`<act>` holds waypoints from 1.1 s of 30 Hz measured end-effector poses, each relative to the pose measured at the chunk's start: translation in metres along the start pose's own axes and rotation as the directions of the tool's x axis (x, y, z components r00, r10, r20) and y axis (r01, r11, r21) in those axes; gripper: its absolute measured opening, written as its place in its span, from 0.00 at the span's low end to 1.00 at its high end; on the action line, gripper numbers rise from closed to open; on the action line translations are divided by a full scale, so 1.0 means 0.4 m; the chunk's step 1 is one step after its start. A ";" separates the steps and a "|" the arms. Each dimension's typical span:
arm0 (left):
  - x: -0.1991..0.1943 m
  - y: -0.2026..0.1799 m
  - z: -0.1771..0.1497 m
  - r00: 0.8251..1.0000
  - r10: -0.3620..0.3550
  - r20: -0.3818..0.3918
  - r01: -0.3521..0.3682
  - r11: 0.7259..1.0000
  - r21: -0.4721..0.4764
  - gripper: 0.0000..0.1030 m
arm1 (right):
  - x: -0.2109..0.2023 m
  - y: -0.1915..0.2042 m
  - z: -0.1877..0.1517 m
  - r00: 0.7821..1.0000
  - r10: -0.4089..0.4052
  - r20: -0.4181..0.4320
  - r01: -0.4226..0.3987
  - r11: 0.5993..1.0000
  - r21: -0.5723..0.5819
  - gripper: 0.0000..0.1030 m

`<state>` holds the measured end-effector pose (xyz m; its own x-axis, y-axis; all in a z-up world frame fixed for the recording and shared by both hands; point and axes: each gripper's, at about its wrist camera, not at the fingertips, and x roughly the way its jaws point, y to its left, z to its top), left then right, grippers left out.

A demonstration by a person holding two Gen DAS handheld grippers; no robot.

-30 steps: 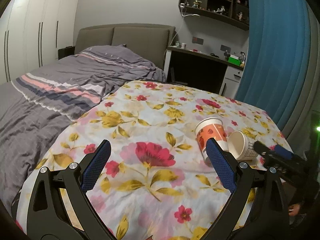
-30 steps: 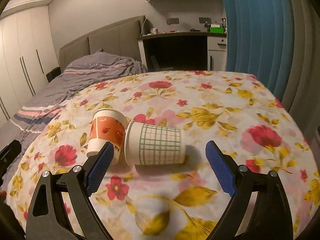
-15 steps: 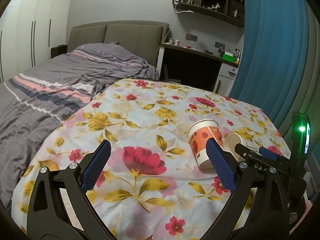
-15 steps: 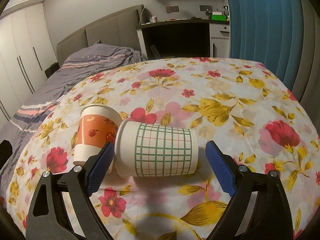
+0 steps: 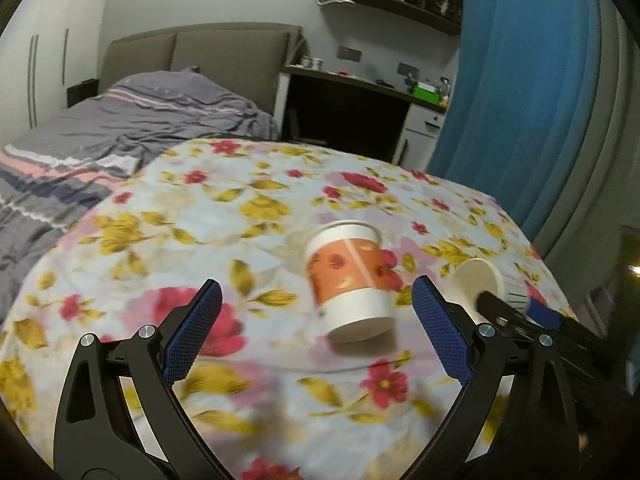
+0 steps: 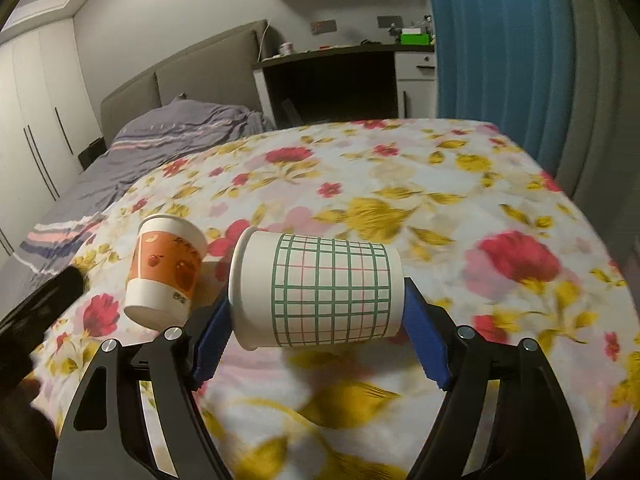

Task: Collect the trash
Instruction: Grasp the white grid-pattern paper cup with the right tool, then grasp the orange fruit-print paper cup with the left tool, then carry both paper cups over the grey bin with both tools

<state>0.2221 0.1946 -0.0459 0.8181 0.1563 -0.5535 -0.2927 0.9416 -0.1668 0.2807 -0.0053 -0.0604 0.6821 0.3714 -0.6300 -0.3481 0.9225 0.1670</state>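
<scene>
Two paper cups lie on the floral bedspread (image 6: 440, 184). Our right gripper (image 6: 316, 340), fingers closing, brackets the grid cup (image 6: 320, 292) end to end along its long axis. Beside it the orange cup (image 5: 348, 276) sits just ahead of our spread left gripper (image 5: 316, 336).

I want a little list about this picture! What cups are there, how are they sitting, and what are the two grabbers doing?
place: bed with a flowered sheet
grid cup: lying on its side, mouth toward the orange cup
orange cup: tilted, beside the grid cup
right gripper: jaws have just been closing, one at each end of the grid cup; cannot tell if they press it yet
left gripper: open, empty, just short of the orange cup
background: grey duvet, blue curtain
</scene>
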 end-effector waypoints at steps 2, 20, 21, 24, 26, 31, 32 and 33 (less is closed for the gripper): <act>0.033 -0.024 0.001 1.000 0.003 -0.015 -0.003 1.000 0.018 0.91 | -0.027 -0.020 -0.002 1.000 -0.012 0.015 0.012 1.000 -0.012 0.74; 0.176 -0.069 -0.002 0.988 -0.010 -0.156 0.017 0.999 0.048 0.56 | -0.142 -0.127 -0.018 0.996 -0.031 0.082 0.034 0.999 -0.033 0.74; 0.173 -0.071 -0.003 0.988 -0.008 -0.151 0.016 0.999 0.051 0.56 | -0.147 -0.127 -0.020 0.996 -0.030 0.084 0.033 0.999 -0.035 0.74; 0.146 -0.088 -0.005 0.991 -0.019 -0.130 0.028 0.998 0.063 0.55 | -0.166 -0.129 -0.022 0.995 -0.029 0.098 0.032 0.999 -0.038 0.74; 0.119 -0.104 -0.005 0.993 -0.032 -0.110 0.040 0.997 0.073 0.55 | -0.180 -0.131 -0.023 0.994 -0.025 0.105 0.029 0.999 -0.037 0.74; 0.031 -0.155 -0.005 0.996 -0.079 -0.050 0.084 0.991 0.102 0.55 | -0.239 -0.145 -0.032 0.991 -0.026 0.134 0.032 0.999 -0.040 0.74; 0.016 -0.168 -0.005 0.995 -0.086 -0.043 0.090 0.990 0.106 0.55 | -0.248 -0.149 -0.033 0.990 -0.028 0.139 0.034 0.999 -0.040 0.74; -0.001 -0.180 -0.007 0.995 -0.096 -0.035 0.099 0.989 0.111 0.55 | -0.264 -0.156 -0.037 0.989 -0.030 0.147 0.036 0.999 -0.039 0.74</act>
<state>0.2416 0.1258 -0.0358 0.8248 0.0546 -0.5627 -0.1534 0.9796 -0.1297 0.2209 -0.1037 -0.0157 0.7790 0.3554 -0.5167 -0.3486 0.9303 0.1143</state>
